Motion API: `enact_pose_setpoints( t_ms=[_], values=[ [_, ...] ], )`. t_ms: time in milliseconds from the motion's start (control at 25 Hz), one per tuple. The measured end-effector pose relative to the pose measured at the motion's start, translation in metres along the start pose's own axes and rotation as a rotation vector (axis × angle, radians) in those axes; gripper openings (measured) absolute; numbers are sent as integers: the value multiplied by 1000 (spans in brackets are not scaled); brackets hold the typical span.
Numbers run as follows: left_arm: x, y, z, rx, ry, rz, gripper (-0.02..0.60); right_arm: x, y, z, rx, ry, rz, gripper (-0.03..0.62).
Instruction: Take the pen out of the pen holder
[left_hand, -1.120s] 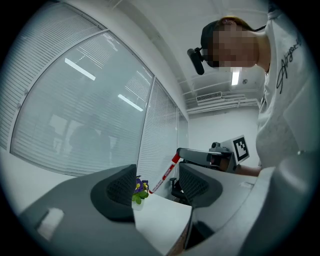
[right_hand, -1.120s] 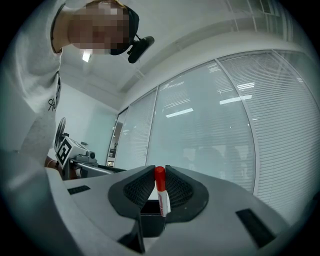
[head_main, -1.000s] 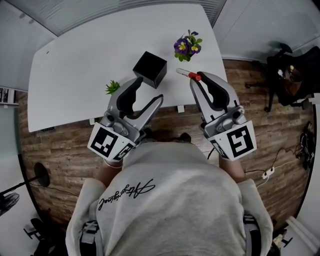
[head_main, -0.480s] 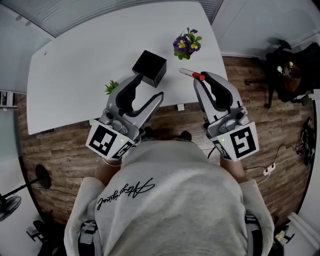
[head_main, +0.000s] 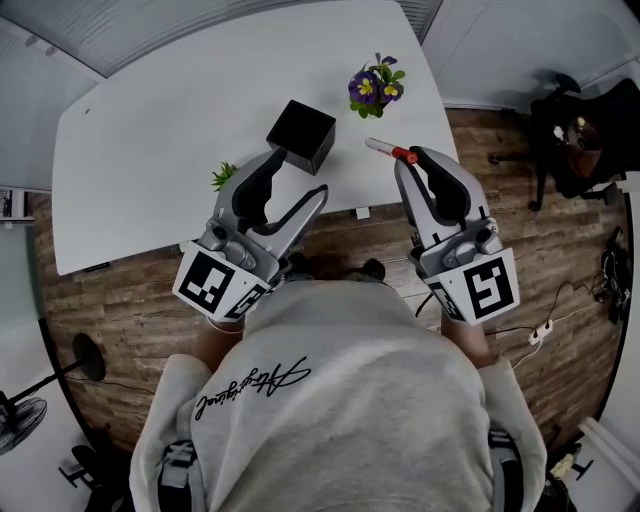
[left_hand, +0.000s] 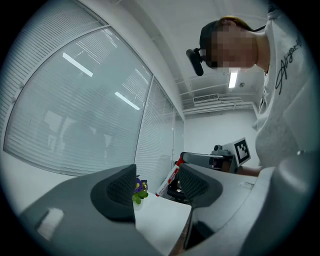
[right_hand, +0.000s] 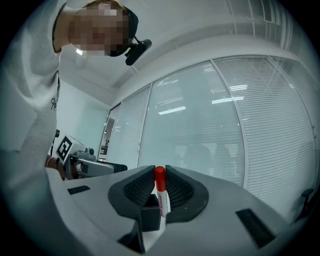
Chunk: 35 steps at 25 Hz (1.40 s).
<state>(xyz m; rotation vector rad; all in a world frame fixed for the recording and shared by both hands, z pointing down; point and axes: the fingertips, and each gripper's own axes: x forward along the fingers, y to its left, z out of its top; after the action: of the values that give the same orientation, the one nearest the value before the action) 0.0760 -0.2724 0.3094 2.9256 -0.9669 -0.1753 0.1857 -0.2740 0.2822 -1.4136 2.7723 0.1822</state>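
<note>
Bench space is mostly bare white, which leaves you room to work along its near edge, where both grippers hang.

Your left gripper hovers just beside the holder with its jaws apart and nothing between them. I judge it is parked there as a spare hand to steady the holder if needed, not to grasp.

Your right gripper is over the near edge toward the right corner. Its jaws are closed on the pen at the red cap end, so the white barrel sticks out free toward the middle of the bench.

The black pen holder sits upright a little in from the near edge, well apart from the pen.

A pot of purple flowers stands close to the right edge, and a small green sprig sits at the near edge, left of the holder. Neither lies between the holder and the pen.

The pen is fully clear of the holder and touches nothing but the pads. The removal looks done, so you only need somewhere to set it down.
</note>
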Motion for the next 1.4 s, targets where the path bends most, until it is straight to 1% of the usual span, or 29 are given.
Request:
enact_pose_setpoints(
  t_ms=[720,960,1120,1240,1400],
  values=[
    [-19,9,3,1,11,-41,249,4,12,-5,23,5,-66,64],
    [-29,19,9,4,0,-36,247,12,22,-5,21,4,-73,64],
    [-33,24,8,2,3,-26,233,15,27,-5,17,6,-77,64],
    [-37,29,11,-6,-11,-22,222,18,29,-3,15,4,-83,64],
    [-43,34,12,-8,-20,-10,184,22,32,0,11,1,-87,64]
  ],
)
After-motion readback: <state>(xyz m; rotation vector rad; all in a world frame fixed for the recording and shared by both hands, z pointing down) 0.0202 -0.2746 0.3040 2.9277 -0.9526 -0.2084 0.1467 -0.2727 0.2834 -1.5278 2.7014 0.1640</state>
